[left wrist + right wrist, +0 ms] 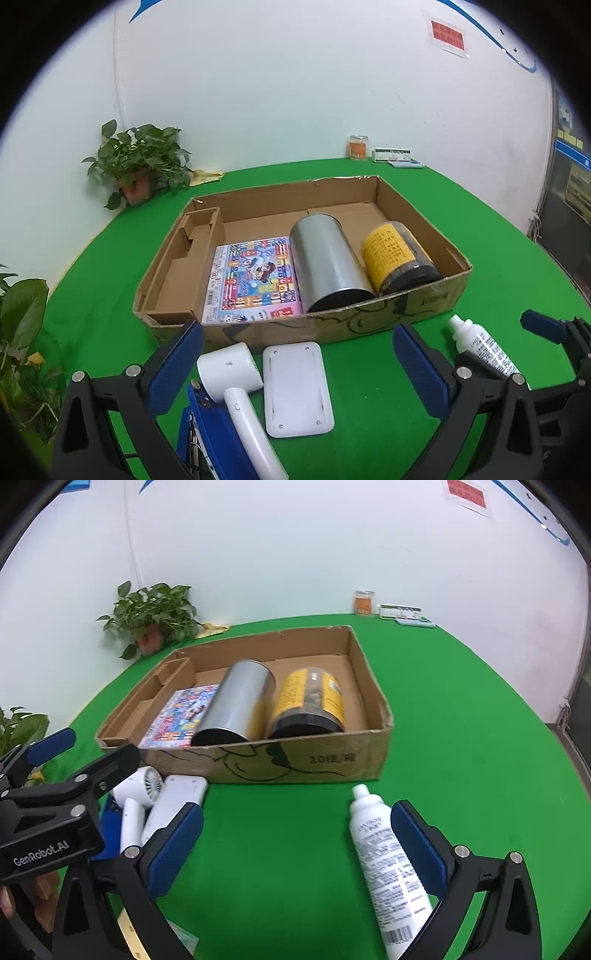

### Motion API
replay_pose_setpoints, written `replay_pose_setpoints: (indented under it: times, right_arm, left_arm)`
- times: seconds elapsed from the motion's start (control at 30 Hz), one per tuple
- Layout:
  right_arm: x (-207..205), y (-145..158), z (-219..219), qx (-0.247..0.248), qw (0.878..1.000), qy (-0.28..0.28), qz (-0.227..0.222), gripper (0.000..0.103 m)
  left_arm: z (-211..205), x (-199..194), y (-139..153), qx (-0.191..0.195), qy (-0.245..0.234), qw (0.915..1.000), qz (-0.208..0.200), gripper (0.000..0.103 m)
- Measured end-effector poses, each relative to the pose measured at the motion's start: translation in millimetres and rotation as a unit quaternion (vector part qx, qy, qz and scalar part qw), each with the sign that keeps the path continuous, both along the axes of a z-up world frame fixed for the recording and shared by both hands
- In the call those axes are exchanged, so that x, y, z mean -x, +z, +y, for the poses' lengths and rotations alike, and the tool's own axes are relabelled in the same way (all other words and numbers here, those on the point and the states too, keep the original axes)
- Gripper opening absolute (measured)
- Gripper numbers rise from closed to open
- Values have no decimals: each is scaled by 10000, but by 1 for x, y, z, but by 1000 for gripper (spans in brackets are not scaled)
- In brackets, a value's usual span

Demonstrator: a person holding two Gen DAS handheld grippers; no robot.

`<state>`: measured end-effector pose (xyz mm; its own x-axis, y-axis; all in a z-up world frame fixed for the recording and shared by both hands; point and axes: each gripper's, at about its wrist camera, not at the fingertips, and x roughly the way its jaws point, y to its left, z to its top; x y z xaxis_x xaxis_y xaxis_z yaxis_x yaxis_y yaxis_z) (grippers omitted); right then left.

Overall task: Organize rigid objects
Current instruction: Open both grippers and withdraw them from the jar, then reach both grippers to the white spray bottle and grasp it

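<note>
On the green table (369, 406) the cardboard box (369, 321) sits at twelve o'clock from both grippers, partly filled: inside, from left, a colourful flat pack (255, 280) lies at the near wall, then a silver canister (328, 262) on its side, then a yellow-labelled jar (399, 254) just beside it, near the right wall; the box's left strip and whole far half are bare cardboard, so there looks to be ample room for more. Outside, still to go in by my judgement: a white handheld fan (236, 384) at about seven o'clock in the left view, lying partly over a blue object (214, 428); a white flat case (295, 387) just beside it; and, at about five o'clock in the right view, a white spray bottle (388, 864) lying flat. The left gripper (299, 373) has its jaws wide apart around the fan and case, clamped on nothing; the right gripper (295, 853) is likewise spread, the bottle lying just inside its right finger, not pinched. The box's near wall is low but stands between the loose items and its floor; bare green lies between the grippers.
</note>
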<state>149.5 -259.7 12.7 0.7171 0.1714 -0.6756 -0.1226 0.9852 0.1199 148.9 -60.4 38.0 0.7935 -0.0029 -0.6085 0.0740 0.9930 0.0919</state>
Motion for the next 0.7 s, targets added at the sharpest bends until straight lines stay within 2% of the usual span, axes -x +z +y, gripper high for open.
replay_pose_setpoints:
  times: [0.17,0.23,0.33,0.37,0.43,0.5,0.57,0.6,0.7]
  right_arm:
    - [0,-15,-30,427,9989,-201,49,102]
    - [-4,-30,-52,389,9978,-341,407,101]
    - [-7,-54,-66,265,9954,-223,897,95]
    - [-6,-61,-68,220,9947,-167,987,92]
    - [-6,-70,-71,112,9940,-110,1079,79]
    - [-6,-77,-75,139,9930,-125,1166,52]
    - [-4,-80,-80,41,9930,-120,1171,46]
    - [-2,-80,-85,-58,9931,-117,1165,45]
    - [2,-79,-81,41,9931,-115,1166,45]
  left_arm:
    - [-2,-1,-6,12,-38,9999,108,102]
    - [-1,-2,-11,51,-9,9997,223,102]
    - [-1,-4,-15,186,-7,9993,313,102]
    - [-2,-5,-16,233,-19,9991,351,102]
    - [-5,-7,-19,274,-81,9987,425,102]
    - [-9,-8,-21,267,-160,9983,493,102]
    - [-12,-11,-23,352,-271,9970,630,102]
    - [-13,-13,-24,433,-343,9959,712,102]
    - [-16,-18,-26,696,-553,9919,909,102]
